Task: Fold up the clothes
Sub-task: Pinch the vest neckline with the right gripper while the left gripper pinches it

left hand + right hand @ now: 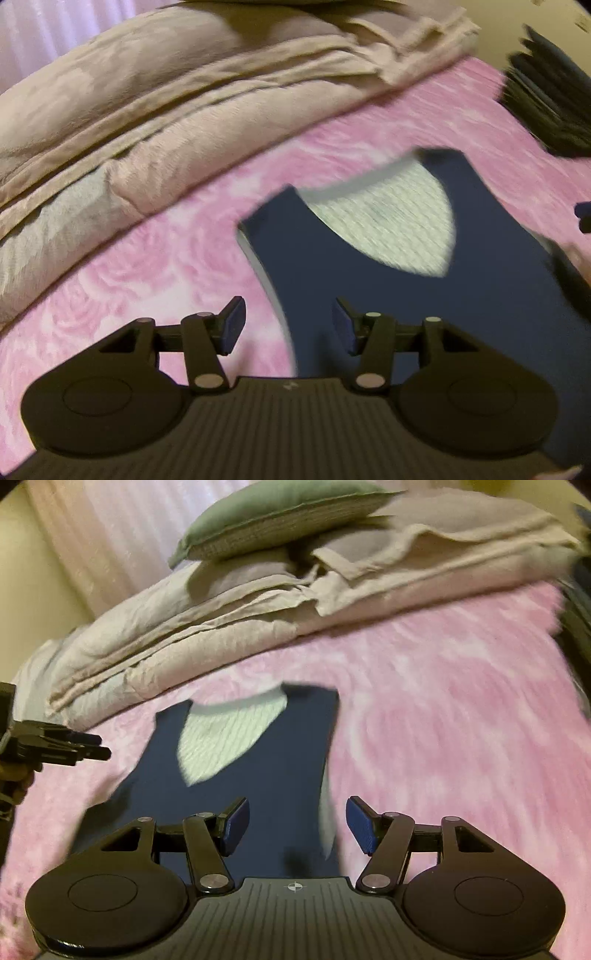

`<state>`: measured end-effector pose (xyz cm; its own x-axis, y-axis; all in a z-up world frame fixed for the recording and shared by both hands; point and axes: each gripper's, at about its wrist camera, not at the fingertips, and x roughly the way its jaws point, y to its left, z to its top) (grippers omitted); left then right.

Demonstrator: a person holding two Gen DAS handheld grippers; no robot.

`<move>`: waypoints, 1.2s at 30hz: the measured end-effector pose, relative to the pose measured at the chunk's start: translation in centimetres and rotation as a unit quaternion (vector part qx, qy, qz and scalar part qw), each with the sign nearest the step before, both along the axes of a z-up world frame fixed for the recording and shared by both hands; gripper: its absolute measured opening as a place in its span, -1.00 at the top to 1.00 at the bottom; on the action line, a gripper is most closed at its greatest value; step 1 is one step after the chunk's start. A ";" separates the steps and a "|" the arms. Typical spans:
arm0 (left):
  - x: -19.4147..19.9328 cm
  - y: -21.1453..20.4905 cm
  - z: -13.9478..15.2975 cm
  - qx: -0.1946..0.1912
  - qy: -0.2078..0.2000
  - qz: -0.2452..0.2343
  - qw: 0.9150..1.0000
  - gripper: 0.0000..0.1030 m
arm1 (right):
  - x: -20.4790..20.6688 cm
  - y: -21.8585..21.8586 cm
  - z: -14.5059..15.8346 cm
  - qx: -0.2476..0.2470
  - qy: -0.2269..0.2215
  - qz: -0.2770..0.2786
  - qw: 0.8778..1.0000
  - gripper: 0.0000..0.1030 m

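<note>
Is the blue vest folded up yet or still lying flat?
Lying flat. The blue vest is spread on the pink blanket, both shoulder straps and the V-neck showing, nothing folded over.

The vest (236, 794) is blurry, and its near end is hidden behind the right gripper (297, 825). In the left view the vest (461, 314) runs off the right edge. A dark shape (546, 107) at far right is too smeared to tell. The left gripper (55, 747) is cut off by the left edge.
</note>
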<state>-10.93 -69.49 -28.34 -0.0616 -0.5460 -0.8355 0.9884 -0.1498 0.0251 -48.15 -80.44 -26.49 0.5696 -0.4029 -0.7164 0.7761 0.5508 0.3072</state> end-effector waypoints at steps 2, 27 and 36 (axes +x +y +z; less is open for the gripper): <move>0.2 -2.0 -1.2 -0.003 0.001 0.018 1.000 0.10 | 1.3 -3.7 -1.3 -0.002 0.005 0.021 1.000 -0.20; 3.4 -6.8 -3.2 -0.071 0.050 0.010 0.996 0.97 | 10.1 -14.2 -4.7 -0.012 0.041 0.090 0.995 0.93; 9.3 -5.8 5.7 -0.152 0.032 0.080 0.985 0.97 | 17.5 -15.7 4.7 -0.121 0.006 0.135 0.983 0.92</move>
<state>-1.65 -75.30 -22.64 -0.0018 -0.7776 -0.6287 0.9998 0.0119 -0.0176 -30.65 -96.11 -21.81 0.6709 -0.3973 -0.6261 0.5941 0.7933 0.1332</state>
